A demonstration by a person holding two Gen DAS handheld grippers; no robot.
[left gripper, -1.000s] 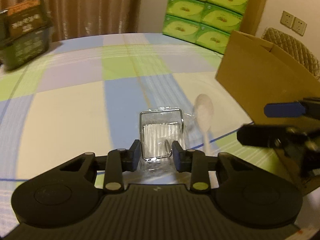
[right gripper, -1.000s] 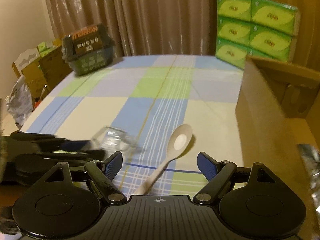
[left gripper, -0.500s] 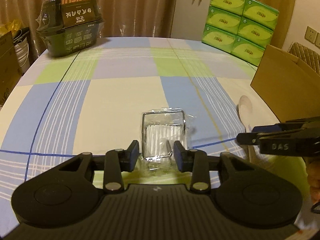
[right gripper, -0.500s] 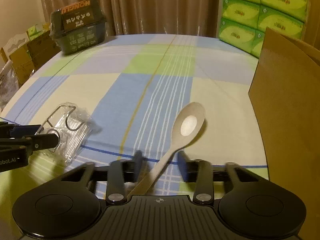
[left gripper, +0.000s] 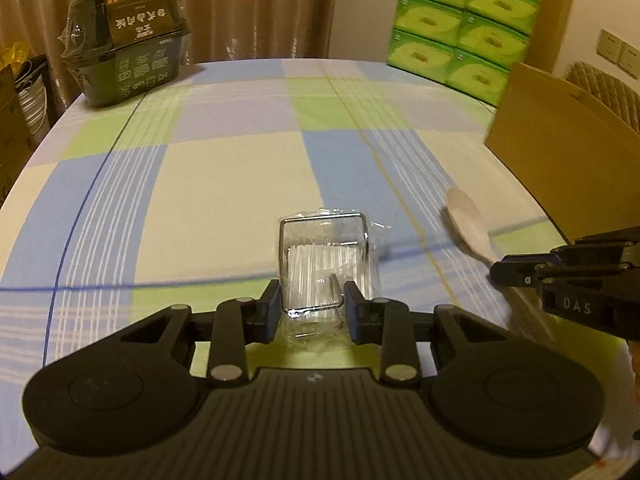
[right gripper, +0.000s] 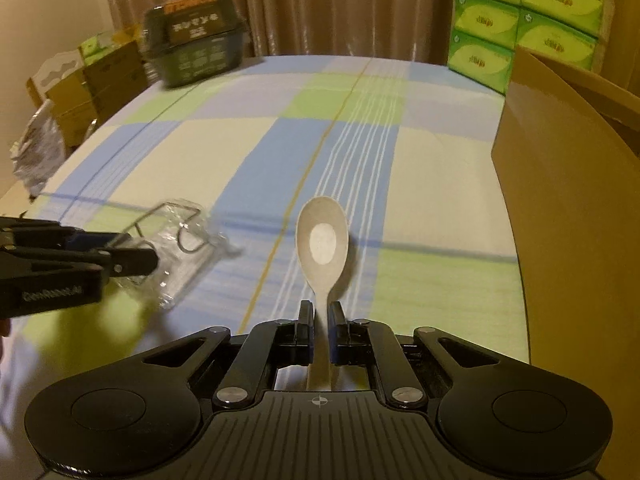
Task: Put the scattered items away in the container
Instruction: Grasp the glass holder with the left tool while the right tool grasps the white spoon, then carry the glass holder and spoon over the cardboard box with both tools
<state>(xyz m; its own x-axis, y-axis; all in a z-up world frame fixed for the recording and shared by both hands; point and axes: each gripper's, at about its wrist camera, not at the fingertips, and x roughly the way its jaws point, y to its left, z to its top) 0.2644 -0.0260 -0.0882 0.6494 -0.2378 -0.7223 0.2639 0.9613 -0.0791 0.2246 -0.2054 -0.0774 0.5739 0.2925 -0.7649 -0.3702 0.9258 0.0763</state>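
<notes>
A clear wrapped packet with a wire frame (left gripper: 324,256) sits between the pads of my left gripper (left gripper: 312,300). Its jaws are closing and the pads press the packet's sides. The right wrist view shows that packet (right gripper: 180,240) tilted at the tip of the left gripper (right gripper: 132,260). My right gripper (right gripper: 319,312) is shut on the handle of a pale spoon (right gripper: 322,240), whose bowl points forward above the checked tablecloth. From the left wrist the spoon (left gripper: 466,220) sticks out of the right gripper (left gripper: 500,270). The open cardboard box (right gripper: 568,180) stands at the right.
A dark green shrink-wrapped box (left gripper: 128,52) stands at the table's far left. Stacked green tissue packs (left gripper: 460,28) sit behind the cardboard box (left gripper: 560,160). Left of the table are brown cartons (right gripper: 104,76) and a foil bag (right gripper: 40,152). A padded chair (left gripper: 608,96) stands far right.
My right gripper went from open around the spoon to shut on its handle, and the spoon now points straight ahead. The left gripper kept the packet while shifting sideways.
</notes>
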